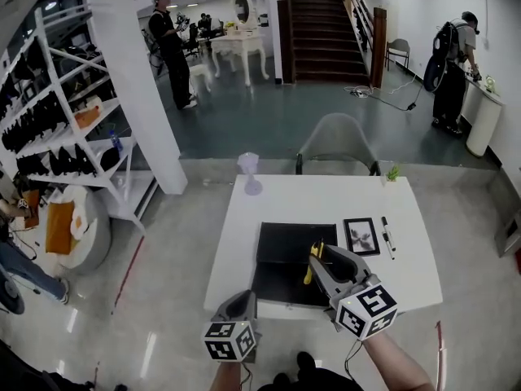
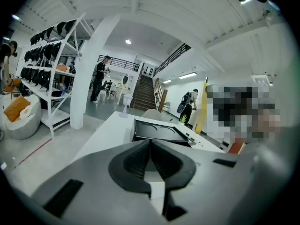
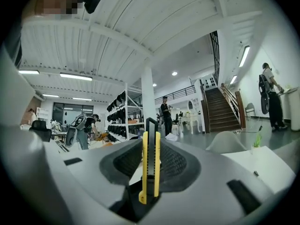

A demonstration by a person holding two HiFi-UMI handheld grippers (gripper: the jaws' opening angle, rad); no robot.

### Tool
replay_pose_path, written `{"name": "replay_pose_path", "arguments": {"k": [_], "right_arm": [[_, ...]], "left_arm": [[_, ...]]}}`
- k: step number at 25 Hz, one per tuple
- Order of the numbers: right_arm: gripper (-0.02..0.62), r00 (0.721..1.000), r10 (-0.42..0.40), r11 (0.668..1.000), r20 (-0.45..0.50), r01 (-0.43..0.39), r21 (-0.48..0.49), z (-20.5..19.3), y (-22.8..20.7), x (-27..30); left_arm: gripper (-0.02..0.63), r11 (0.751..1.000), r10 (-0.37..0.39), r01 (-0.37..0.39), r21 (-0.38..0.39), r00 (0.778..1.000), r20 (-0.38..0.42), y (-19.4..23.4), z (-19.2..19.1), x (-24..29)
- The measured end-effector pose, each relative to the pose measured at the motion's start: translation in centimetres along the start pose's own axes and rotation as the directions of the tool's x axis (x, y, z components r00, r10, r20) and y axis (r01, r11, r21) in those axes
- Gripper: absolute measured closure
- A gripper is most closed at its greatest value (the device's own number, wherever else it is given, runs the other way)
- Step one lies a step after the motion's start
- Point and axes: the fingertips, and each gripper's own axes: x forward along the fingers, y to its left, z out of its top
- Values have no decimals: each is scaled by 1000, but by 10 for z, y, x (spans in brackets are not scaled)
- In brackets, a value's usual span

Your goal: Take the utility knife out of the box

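Observation:
On the white table (image 1: 244,243) lies the black box (image 1: 285,244), open; it also shows in the left gripper view as the black box (image 2: 159,130) ahead. My right gripper (image 1: 315,257) hangs above the box, shut on the yellow and black utility knife (image 1: 310,265). In the right gripper view the utility knife (image 3: 150,168) stands upright, pinched between the pads of my right gripper (image 3: 151,146). My left gripper (image 1: 244,298) sits at the table's near edge, left of the box. Its jaws meet in the left gripper view, and my left gripper (image 2: 150,143) holds nothing.
A small framed picture (image 1: 361,236) and a black marker (image 1: 387,236) lie right of the box. A translucent goblet (image 1: 249,172) and a small plant (image 1: 393,173) stand at the far edge, with a grey chair (image 1: 337,143) behind. A shelf rack (image 1: 65,129) stands at the left, and people stand further off.

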Motion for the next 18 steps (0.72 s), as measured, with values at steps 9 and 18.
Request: {"name": "replay_pose_path", "arguments": {"k": [9,18], "right_arm": [[480,999,-22,1000,44,23,-8,16,3,-9],[480,997,-21,1000,74,21,-1,25,1,-13]], "left_arm": [[589,1000,-22,22,-8,1000,9,-5,2,0],[589,1000,-17,17,-3,1000,18,-8,5,-2]]}}
